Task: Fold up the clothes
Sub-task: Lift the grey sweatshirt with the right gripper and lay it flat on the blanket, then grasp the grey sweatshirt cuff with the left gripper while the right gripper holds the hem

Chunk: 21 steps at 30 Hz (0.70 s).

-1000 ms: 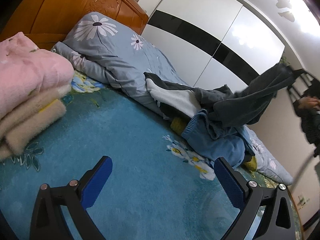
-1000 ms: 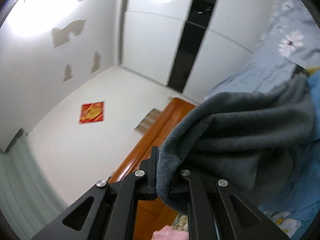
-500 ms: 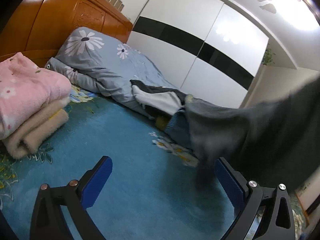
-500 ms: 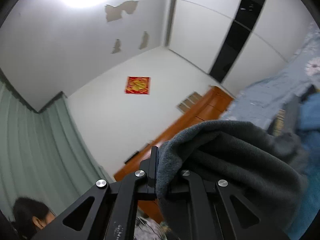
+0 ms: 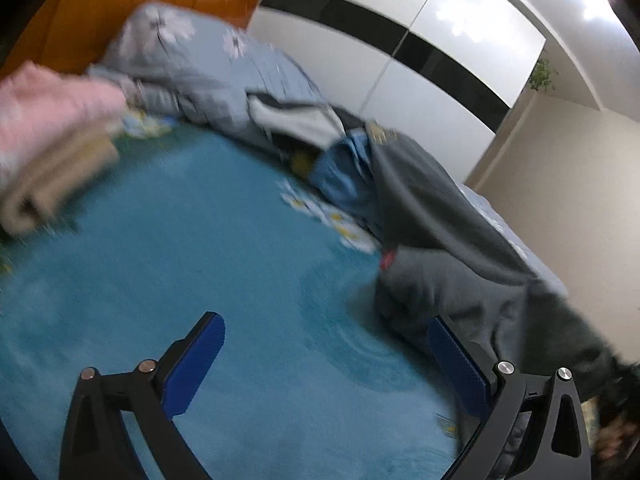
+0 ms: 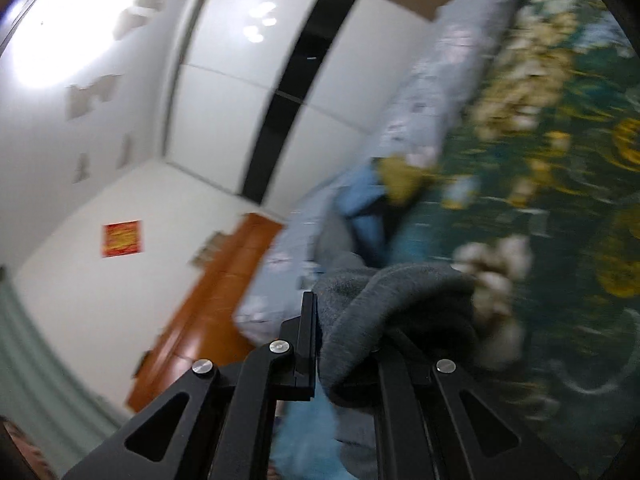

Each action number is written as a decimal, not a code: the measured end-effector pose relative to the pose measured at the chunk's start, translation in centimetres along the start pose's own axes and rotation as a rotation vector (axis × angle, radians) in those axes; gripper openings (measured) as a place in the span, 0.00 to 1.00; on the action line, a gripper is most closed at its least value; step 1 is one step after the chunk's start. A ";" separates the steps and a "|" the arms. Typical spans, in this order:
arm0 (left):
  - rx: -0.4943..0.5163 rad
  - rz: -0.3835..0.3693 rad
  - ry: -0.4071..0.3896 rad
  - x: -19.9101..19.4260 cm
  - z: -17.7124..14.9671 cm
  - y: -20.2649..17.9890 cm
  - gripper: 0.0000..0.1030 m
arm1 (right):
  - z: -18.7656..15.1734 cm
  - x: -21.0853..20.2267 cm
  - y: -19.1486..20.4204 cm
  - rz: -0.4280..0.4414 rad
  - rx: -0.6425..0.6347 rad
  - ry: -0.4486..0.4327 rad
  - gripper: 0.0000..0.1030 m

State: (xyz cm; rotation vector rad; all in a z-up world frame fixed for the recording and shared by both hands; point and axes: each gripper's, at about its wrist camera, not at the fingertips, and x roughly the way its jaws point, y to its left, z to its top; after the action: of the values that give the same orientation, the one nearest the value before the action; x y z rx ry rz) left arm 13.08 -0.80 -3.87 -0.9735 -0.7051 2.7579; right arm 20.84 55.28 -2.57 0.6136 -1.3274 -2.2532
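A dark grey fleece garment [image 5: 444, 248] lies stretched across the right side of the teal bed cover [image 5: 192, 264], from the clothes pile toward the front right. My left gripper [image 5: 326, 354] is open and empty above the cover, its right finger close to the garment's edge. My right gripper [image 6: 344, 344] is shut on a bunched end of the grey garment [image 6: 392, 304], low near the bed. A pile of unfolded clothes [image 5: 340, 160], blue and white among them, lies at the back.
A stack of folded pink and beige clothes [image 5: 52, 136] sits at the left. A grey flowered duvet [image 5: 208, 64] lies against the wooden headboard [image 5: 120, 4]. A white and black wardrobe [image 5: 400, 52] stands beyond the bed.
My right gripper has swung the grey garment down from high in the air onto the bed. The garment now lies spread by my left gripper. Both views are blurred by motion.
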 end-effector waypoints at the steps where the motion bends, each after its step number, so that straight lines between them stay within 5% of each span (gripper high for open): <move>1: -0.010 -0.011 0.026 0.5 -0.3 -0.2 1.00 | 0.2 0.9 0.0 -0.016 0.008 -0.008 0.07; 7: -0.008 -0.091 0.156 3.2 -2.9 -3.4 1.00 | 0.2 -0.3 -3.0 -0.164 0.033 -0.007 0.07; 21: 0.124 -0.200 0.354 6.8 -9.9 -14.5 0.99 | 0.0 0.6 -4.9 -0.143 0.066 0.040 0.08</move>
State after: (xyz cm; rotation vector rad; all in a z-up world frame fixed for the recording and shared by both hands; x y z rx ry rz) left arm 13.45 17.62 -7.63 -1.2447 -0.5339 2.3415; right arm 19.57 57.04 -7.01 0.7960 -1.3831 -2.3038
